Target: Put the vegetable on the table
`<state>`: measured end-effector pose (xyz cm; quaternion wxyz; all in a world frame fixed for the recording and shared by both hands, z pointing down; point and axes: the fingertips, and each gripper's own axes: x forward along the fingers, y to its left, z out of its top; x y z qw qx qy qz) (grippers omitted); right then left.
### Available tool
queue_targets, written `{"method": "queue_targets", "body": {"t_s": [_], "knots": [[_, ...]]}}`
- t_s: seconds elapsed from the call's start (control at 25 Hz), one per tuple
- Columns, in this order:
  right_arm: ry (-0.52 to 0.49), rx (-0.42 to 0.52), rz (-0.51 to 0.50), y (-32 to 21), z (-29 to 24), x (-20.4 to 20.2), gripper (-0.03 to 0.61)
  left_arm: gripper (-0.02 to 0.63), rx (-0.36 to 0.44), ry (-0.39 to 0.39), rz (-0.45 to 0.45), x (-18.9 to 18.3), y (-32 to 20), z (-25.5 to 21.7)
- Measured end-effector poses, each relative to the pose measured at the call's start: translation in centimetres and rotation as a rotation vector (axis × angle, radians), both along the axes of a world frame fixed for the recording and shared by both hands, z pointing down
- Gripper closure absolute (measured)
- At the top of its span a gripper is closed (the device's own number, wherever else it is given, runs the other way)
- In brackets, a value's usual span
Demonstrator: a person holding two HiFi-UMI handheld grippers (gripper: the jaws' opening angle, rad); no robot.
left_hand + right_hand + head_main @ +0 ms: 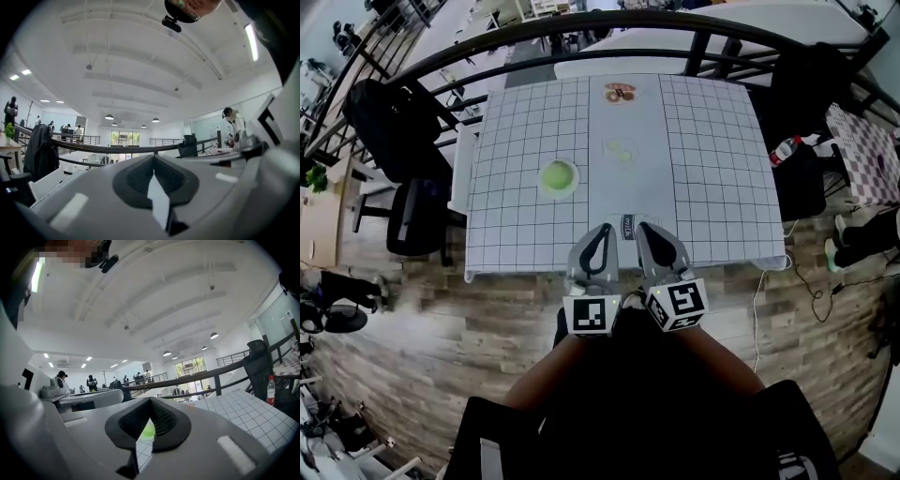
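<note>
A round green vegetable [559, 176] lies on a small pale plate on the grid-patterned table [703, 187], left of its middle. Farther back I see a pale, flat item [620, 150] and a brown item on a plate [620, 93]. Both grippers are held side by side at the table's near edge, pointing at the table. The left gripper [603, 229] [153, 160] is shut with nothing in it. The right gripper [642, 228] [150, 401] is shut too and holds nothing. In the right gripper view the green vegetable [148, 430] shows through the hollow below the jaw tips.
A black railing [581, 33] curves behind the table. A black chair with a jacket [394, 122] stands at the left, and a dark chair [811, 94] at the right. Near the right one are a bottle [782, 150] and a checkered table [862, 155]. Wooden floor lies below.
</note>
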<state>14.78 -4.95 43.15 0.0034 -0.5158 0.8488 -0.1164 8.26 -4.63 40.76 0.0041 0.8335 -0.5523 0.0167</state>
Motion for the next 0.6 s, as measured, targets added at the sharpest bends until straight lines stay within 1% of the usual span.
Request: {"method": "queue_targets", "body": {"t_s": [0.12, 0.2, 0.32, 0.44, 0.6], "knots": [[0.001, -0.013, 0.010, 0.2, 0.0, 0.4, 0.583, 0.604, 0.014, -0.030, 0.008, 0.3, 0.3, -0.3], [0.013, 0.000, 0.005, 0.4, -0.2, 0.4, 0.583, 0.604, 0.018, -0.052, 0.009, 0.3, 0.3, -0.6], [0.047, 0.032, 0.000, 1.0, 0.0, 0.2, 0.583, 0.604, 0.013, -0.037, 0.002, 0.1, 0.8, 0.2], [0.049, 0.033, -0.002, 1.0, 0.4, 0.3, 0.584, 0.604, 0.001, -0.012, -0.004, 0.5, 0.8, 0.7], [0.046, 0.018, -0.015, 0.5, 0.4, 0.3, 0.584, 0.604, -0.001, -0.029, 0.017, 1.2, -0.3, -0.4]]}}
